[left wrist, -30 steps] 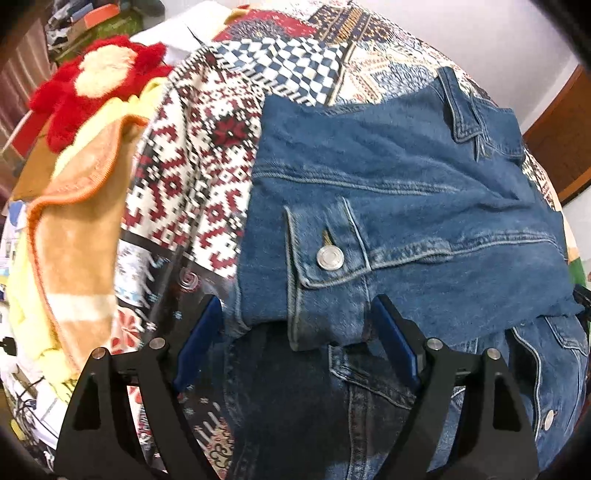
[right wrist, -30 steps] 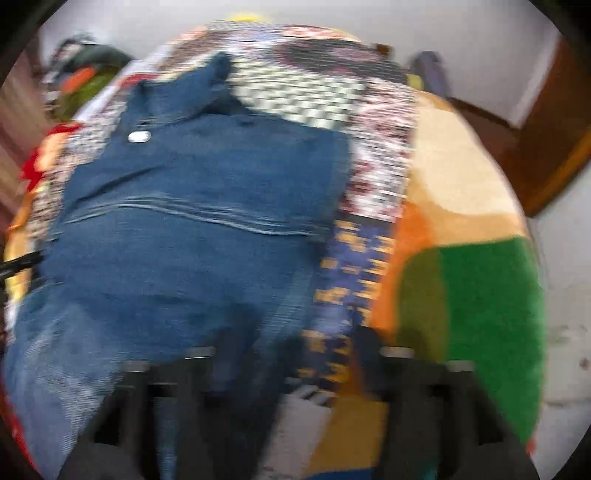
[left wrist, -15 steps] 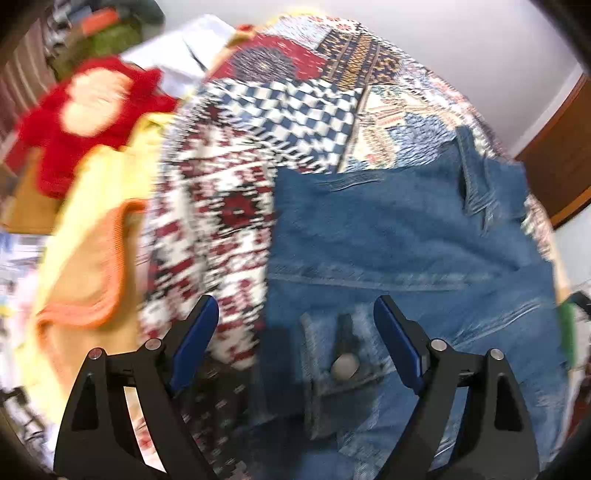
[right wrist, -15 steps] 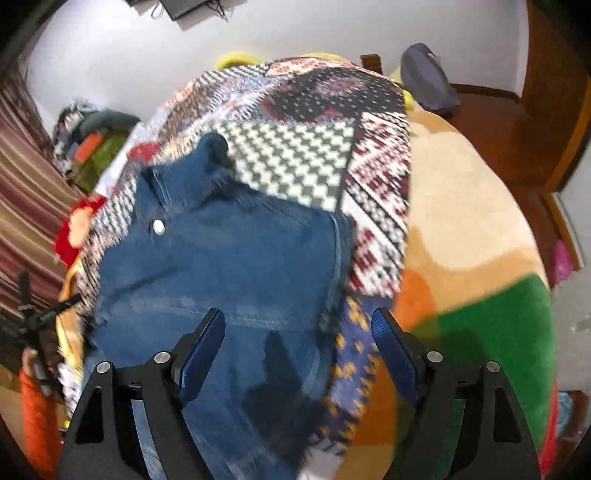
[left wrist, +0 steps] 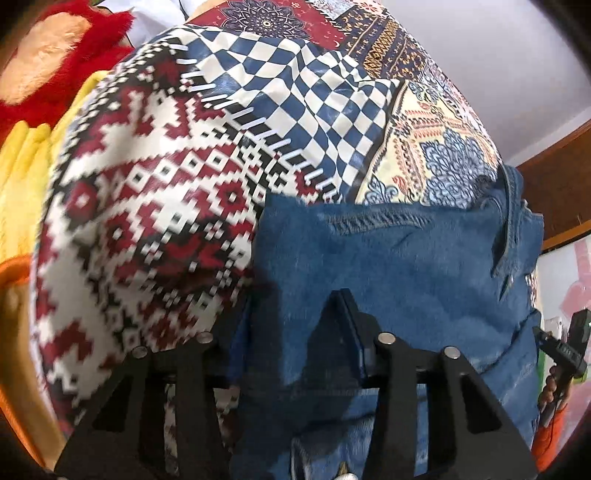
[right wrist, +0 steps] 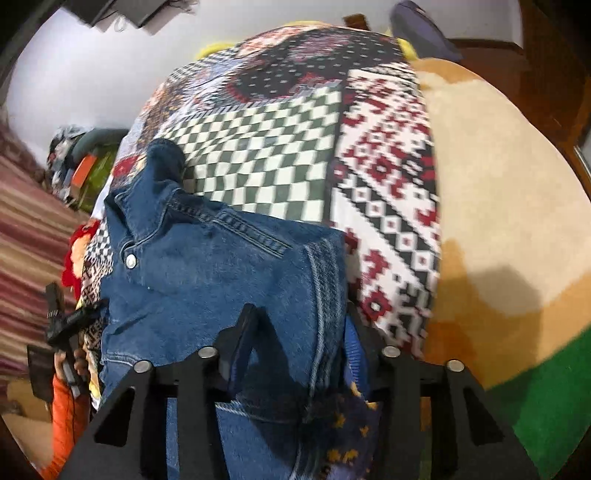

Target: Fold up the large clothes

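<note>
A blue denim jacket (left wrist: 399, 280) lies partly folded on a patchwork bedspread (left wrist: 155, 206). It also shows in the right wrist view (right wrist: 207, 280), collar at the far left. My left gripper (left wrist: 295, 332) has closed its fingers on the jacket's near left edge; denim bunches between the pads. My right gripper (right wrist: 299, 332) grips the jacket's near right edge the same way, with the seam running down between its fingers. The other gripper shows at the right edge of the left wrist view (left wrist: 565, 350).
A red and cream plush (left wrist: 48, 55) and a yellow-orange towel (left wrist: 14, 206) lie left of the bedspread. A cream, orange and green rug (right wrist: 517, 258) lies to the right. Wooden furniture (left wrist: 554, 199) stands at the far right. A dark bag (right wrist: 424, 29) lies at the far end.
Both grippers were open over the jacket. They moved forward and down and have closed on the jacket's near edges, the left on the left side, the right on the right.
</note>
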Motion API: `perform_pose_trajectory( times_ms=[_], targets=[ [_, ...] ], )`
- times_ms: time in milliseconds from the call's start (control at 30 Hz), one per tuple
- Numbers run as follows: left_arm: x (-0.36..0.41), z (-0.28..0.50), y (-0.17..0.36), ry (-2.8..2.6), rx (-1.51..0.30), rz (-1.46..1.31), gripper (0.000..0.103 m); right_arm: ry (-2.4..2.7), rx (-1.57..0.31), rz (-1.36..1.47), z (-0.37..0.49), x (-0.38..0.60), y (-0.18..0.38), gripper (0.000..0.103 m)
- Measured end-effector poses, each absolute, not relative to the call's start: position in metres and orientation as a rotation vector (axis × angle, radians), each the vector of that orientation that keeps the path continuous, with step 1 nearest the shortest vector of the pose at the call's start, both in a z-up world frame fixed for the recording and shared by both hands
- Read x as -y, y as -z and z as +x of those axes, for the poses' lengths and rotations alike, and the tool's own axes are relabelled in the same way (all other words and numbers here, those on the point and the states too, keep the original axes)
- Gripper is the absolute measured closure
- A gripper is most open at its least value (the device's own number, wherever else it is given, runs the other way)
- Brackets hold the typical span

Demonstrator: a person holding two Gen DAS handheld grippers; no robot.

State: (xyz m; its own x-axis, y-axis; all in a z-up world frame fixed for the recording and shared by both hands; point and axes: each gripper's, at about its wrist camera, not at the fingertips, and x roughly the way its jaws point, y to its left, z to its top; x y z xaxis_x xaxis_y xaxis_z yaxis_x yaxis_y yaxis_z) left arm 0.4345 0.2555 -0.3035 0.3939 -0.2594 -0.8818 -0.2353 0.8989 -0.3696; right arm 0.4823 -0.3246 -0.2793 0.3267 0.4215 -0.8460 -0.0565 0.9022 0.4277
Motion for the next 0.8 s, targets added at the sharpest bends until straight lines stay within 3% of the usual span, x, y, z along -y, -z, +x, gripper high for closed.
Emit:
perform_pose_trajectory(
  times_ms=[67,100,133,200,600,800],
  targets=[
    [-0.253,0.441,0.307,0.01,-1.17,-0.48,0.065,-0.324,-1.195,0.316,0.486,0.319,0.28,0.081],
    [-0.253,0.443,0.306,-0.001,-1.163,-0.471,0.076,-0.324,-1.187,0.291,0.488,0.315,0.279,0.086],
    [-0.253,0.444,0.306,-0.008,-1.16,-0.463,0.083,-0.321,-1.181,0.269,0.49,0.311,0.278,0.087],
    [-0.252,0.446,0.302,-0.013,-1.146,-0.449,0.09,-0.312,-1.153,0.196,0.493,0.303,0.272,0.093],
    [-0.248,0.447,0.238,-0.138,-1.003,-0.195,0.094,-0.271,-0.946,-0.055,0.565,0.243,0.211,0.094],
    [-0.262,0.466,0.237,-0.19,-1.002,-0.18,0.094,-0.244,-0.941,-0.07,0.609,0.227,0.216,0.094]
  ],
)
